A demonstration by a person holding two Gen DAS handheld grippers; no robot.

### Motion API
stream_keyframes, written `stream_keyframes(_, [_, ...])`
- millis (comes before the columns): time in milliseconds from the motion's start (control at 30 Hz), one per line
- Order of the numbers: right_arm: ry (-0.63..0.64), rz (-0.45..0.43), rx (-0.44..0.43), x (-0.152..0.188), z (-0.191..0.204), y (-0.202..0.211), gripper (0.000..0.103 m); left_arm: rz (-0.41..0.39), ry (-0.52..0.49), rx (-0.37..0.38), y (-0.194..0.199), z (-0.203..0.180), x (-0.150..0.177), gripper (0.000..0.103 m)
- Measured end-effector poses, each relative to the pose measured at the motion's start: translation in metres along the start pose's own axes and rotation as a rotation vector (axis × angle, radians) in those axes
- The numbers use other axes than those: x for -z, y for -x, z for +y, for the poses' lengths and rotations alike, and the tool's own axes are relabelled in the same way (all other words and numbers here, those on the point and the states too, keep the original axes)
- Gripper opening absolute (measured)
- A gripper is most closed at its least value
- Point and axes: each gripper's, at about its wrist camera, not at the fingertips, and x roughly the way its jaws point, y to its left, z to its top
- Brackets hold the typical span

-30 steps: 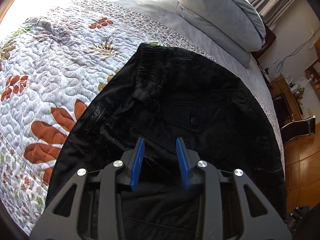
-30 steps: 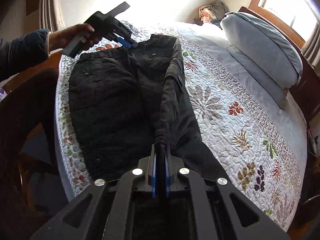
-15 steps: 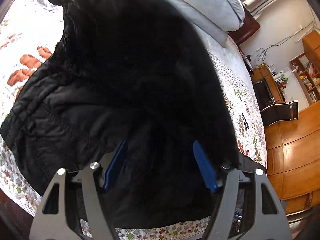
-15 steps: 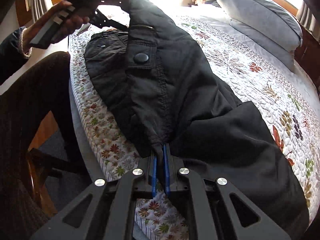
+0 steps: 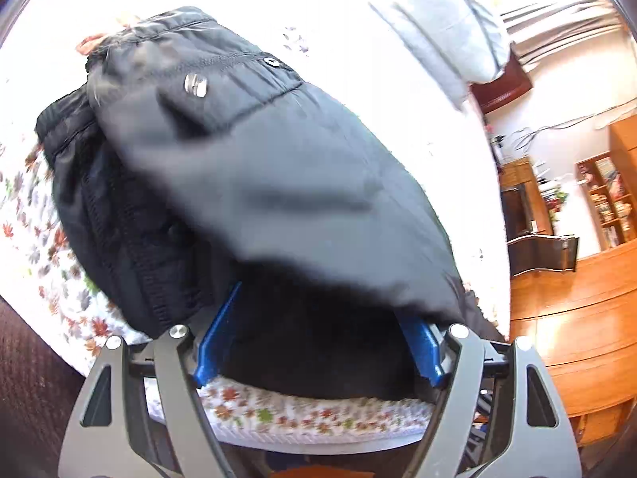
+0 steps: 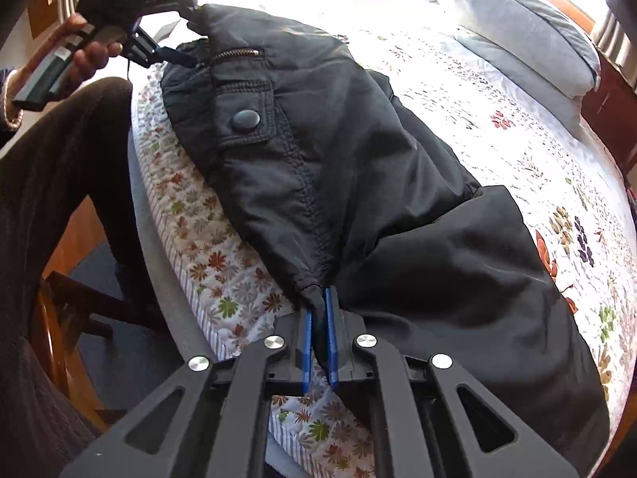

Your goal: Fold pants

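Black padded pants [image 6: 358,183] lie on the flowered quilt [image 6: 517,151], one half folded over the other near the bed's edge. My right gripper [image 6: 318,306] is shut on the folded side seam low at that edge. At the top left a hand [image 6: 91,51] holds my left gripper [image 6: 191,24] at the waistband end. In the left wrist view its jaws are opening wide, with the pants [image 5: 278,183] bulging between the blue fingers [image 5: 217,338]; the pads do not press on the cloth. A snap pocket [image 6: 247,119] faces up.
Grey pillows [image 6: 517,32] are stacked at the head of the bed. A person's dark-clad leg [image 6: 59,183] and a wooden chair [image 6: 59,318] stand beside the near edge. A wooden floor [image 5: 565,318] and shelves [image 5: 605,199] lie beyond the bed's far side.
The left gripper carried the waistband over onto the other half toward the bed's edge, and its jaws went from nearly shut to wide. The right gripper sank to the bed edge, still gripping the seam.
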Motion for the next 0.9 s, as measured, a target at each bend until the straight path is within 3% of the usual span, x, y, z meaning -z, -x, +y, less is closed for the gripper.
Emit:
stream_keyframes(100, [-0.001, 0.020, 0.015, 0.006, -0.001, 0.002, 0.006, 0.017, 0.020, -0.019, 0.000, 0.008, 0.017, 0.075])
stream_keyframes(233, [-0.008, 0.063, 0.044, 0.010, -0.002, -0.005, 0.007, 0.015, -0.005, -0.098, 0.008, 0.011, 0.038, 0.073])
stream_keyframes(367, [-0.011, 0.085, 0.061, 0.006, -0.002, -0.011, 0.009, -0.043, -0.076, -0.096, 0.020, 0.005, 0.029, 0.073])
stream_keyframes(500, [-0.062, 0.091, 0.048, 0.004, -0.006, -0.006, 0.014, -0.148, -0.221, -0.153, 0.017, -0.024, -0.006, 0.083])
stream_keyframes(567, [-0.106, 0.064, 0.027, 0.007, -0.007, 0.006, 0.022, -0.111, -0.209, -0.148, 0.006, -0.034, -0.026, 0.083])
stream_keyframes(633, [-0.183, 0.009, 0.012, 0.016, -0.013, 0.027, 0.055, -0.118, -0.203, -0.138, -0.005, -0.038, -0.042, 0.084])
stream_keyframes(667, [-0.231, -0.029, 0.022, 0.023, -0.018, 0.041, 0.060, -0.132, -0.226, -0.171, -0.013, -0.040, -0.046, 0.084])
stream_keyframes(800, [-0.562, -0.185, 0.043, 0.079, -0.059, 0.099, 0.059, -0.101, -0.328, -0.256, -0.029, -0.045, -0.054, 0.084])
stream_keyframes(900, [-0.940, -0.286, 0.141, 0.161, -0.101, 0.139, 0.059, -0.100, -0.315, -0.255, -0.023, -0.034, -0.051, 0.084])
